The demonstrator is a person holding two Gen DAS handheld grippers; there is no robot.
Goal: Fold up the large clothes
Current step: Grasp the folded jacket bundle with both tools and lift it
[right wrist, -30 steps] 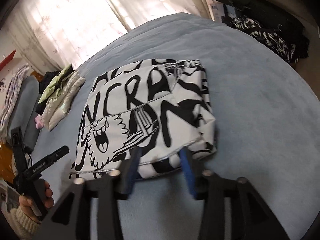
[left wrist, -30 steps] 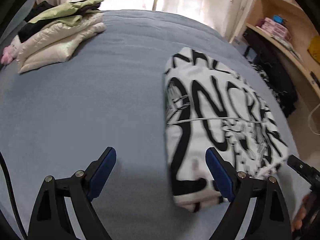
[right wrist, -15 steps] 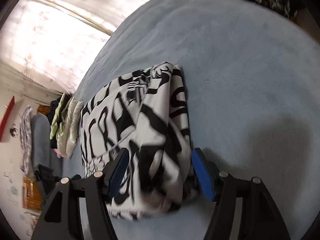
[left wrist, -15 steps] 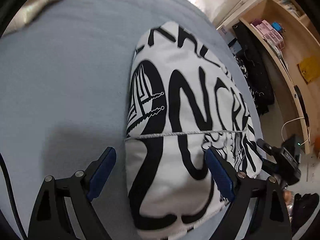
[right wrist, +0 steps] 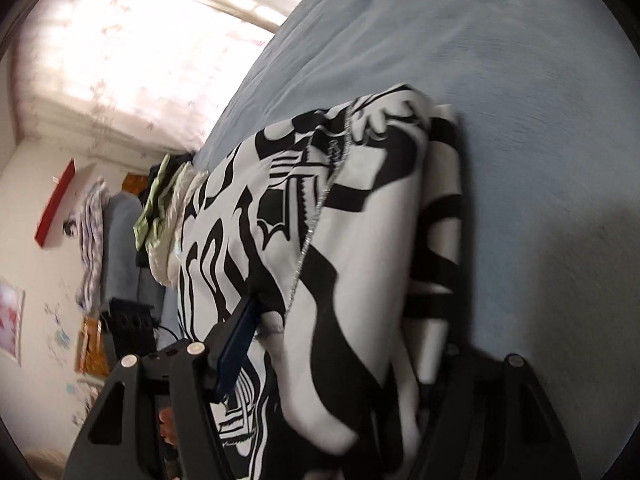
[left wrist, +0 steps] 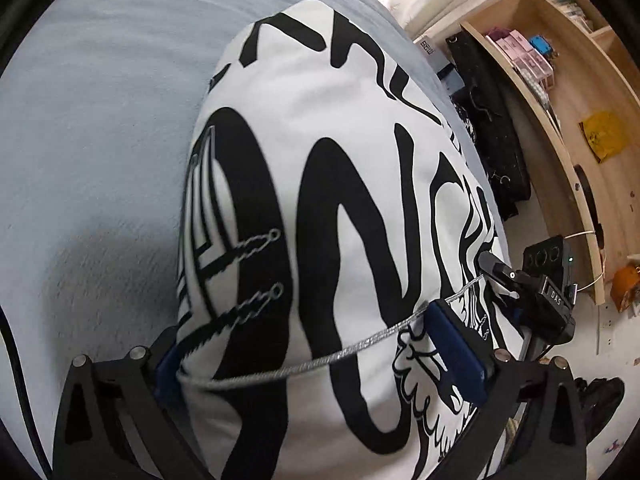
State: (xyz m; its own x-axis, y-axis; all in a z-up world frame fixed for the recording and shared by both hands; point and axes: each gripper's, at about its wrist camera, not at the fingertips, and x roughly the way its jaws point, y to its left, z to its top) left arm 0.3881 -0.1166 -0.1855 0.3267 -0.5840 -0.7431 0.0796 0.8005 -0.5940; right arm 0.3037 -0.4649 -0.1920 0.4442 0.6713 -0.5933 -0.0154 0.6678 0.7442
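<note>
Garment: folded black-and-white printed sweatshirt (left wrist: 320, 208) on blue bed (left wrist: 100, 140); soft, bulky, light.
Hold: lower frame, thick folded edge.
Left hand-held gripper (left wrist: 320, 364): spread wide, straddling it, just widened.
Right hand-held gripper (right wrist: 340, 356): parted, straddling the edge, widening; pinch unclear.

A white folded garment (left wrist: 340, 184) with bold black lettering and a silver cord lies on a pale blue-grey bed (left wrist: 100, 120); black fingers (left wrist: 456, 348) carry blue pads.
</note>
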